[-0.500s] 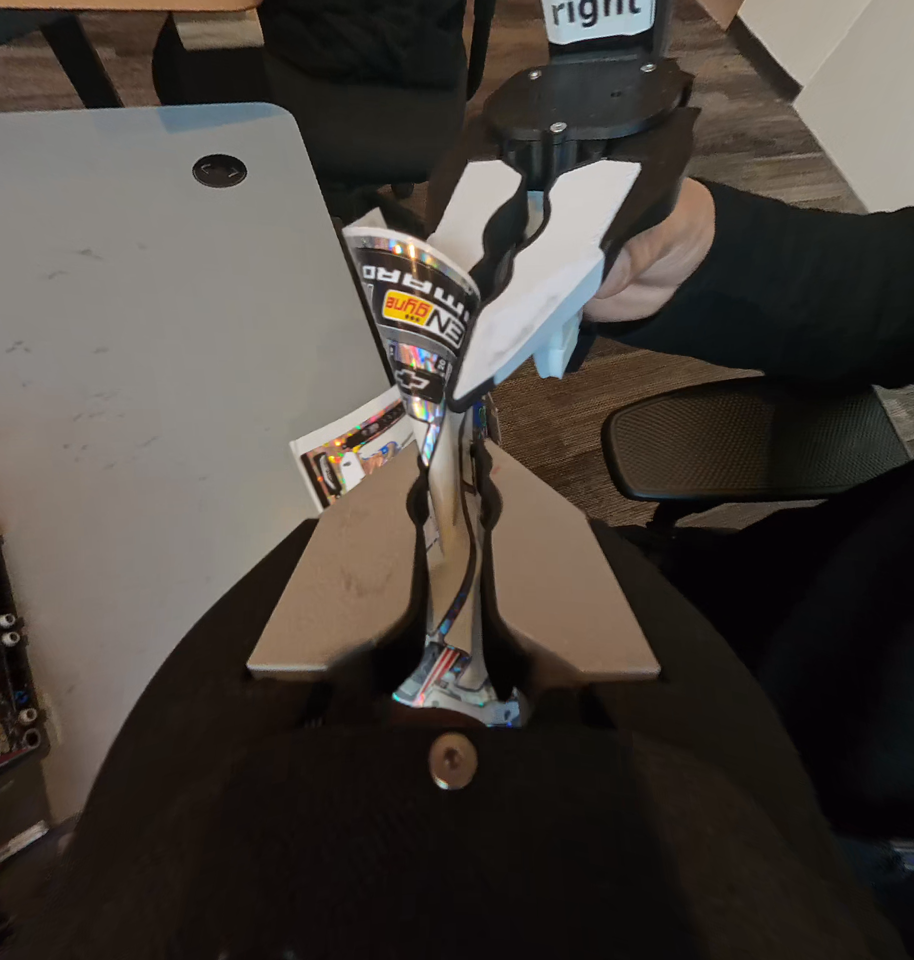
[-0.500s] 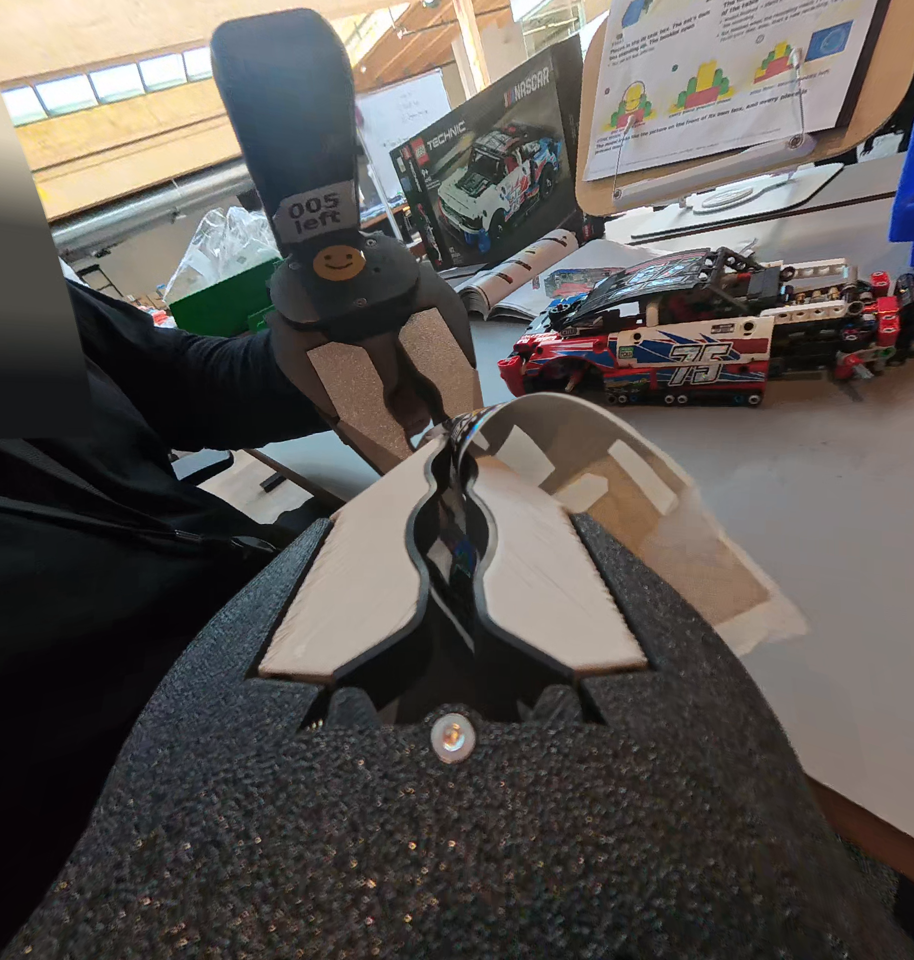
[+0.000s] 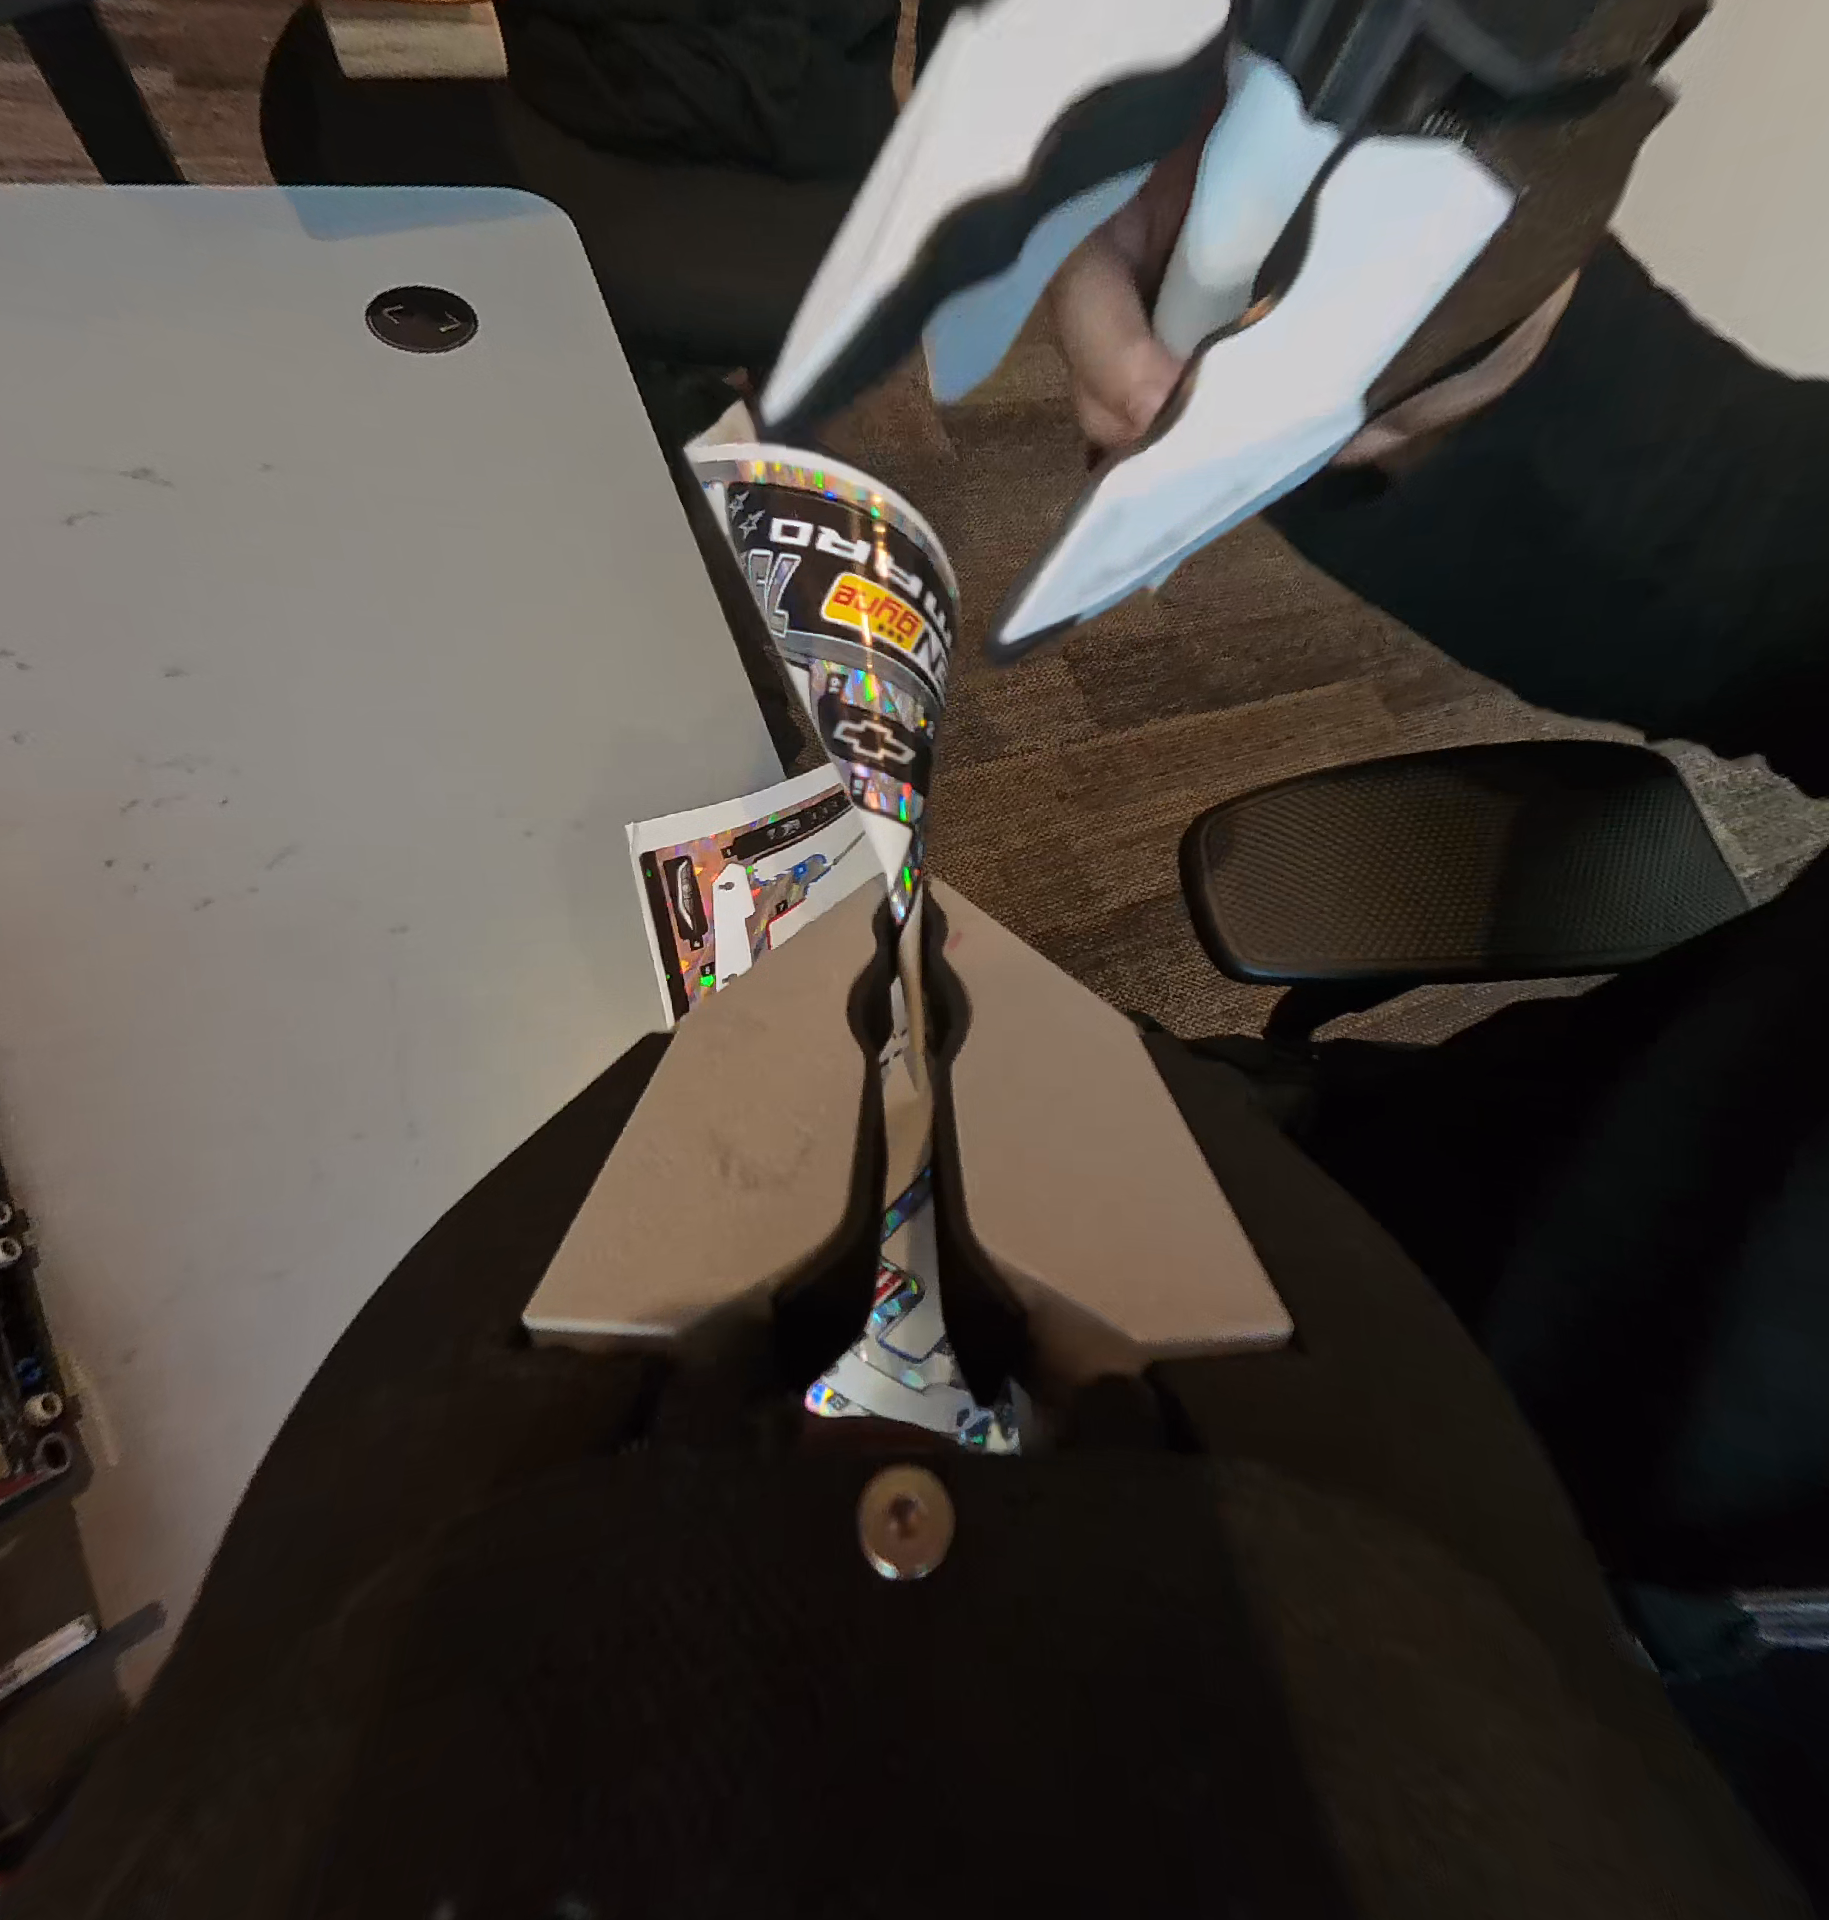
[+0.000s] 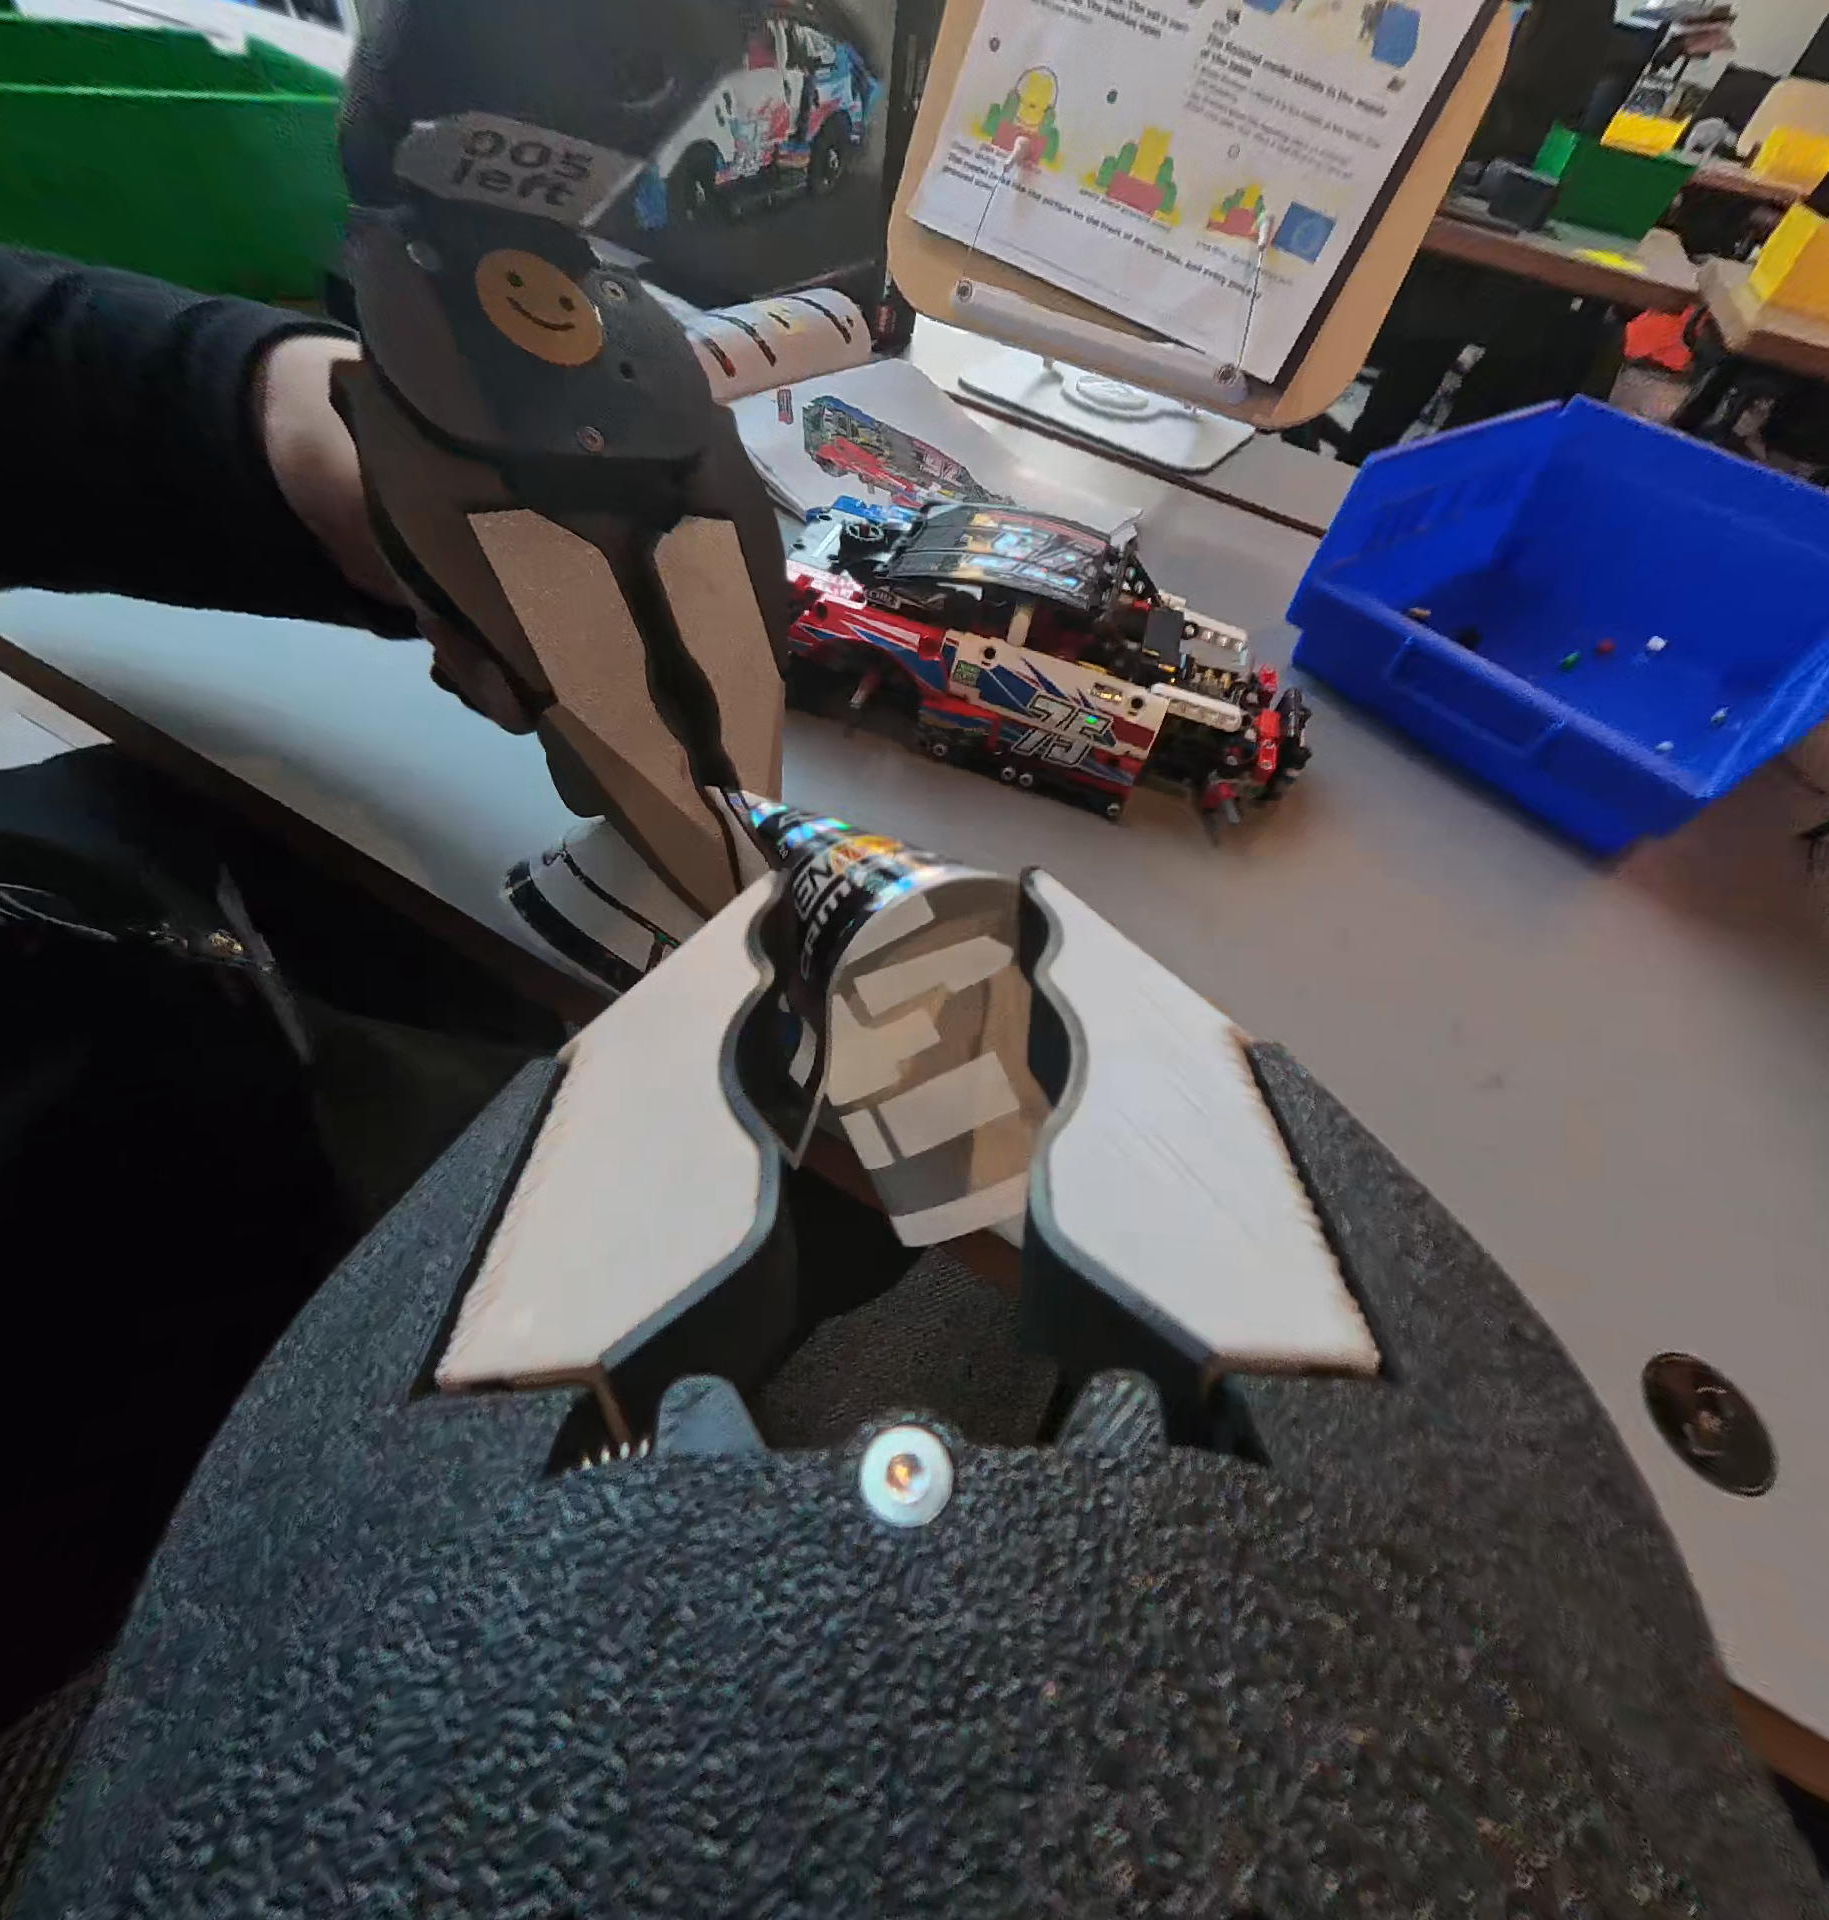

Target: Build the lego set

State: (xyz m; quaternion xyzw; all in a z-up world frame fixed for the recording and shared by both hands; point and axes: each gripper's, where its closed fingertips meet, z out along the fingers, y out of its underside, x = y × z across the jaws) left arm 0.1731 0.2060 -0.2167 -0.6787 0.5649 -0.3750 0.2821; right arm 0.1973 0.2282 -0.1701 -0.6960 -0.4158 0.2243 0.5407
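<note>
The grey bench (image 4: 1409,1039) carries a blue bin (image 4: 1575,613) and the part-built lego car (image 4: 1045,675), well apart from the work in hand. The left gripper (image 3: 908,914) has its fingers pinched tight on the sticker sheet (image 3: 868,623), off the bench edge. The right gripper (image 4: 894,914) stands wide, the curled sheet lying loose between its fingers (not gripped). The sheet looks thin, glossy and floppy, likely to crease, so it is best taken by its bare margin.
</note>
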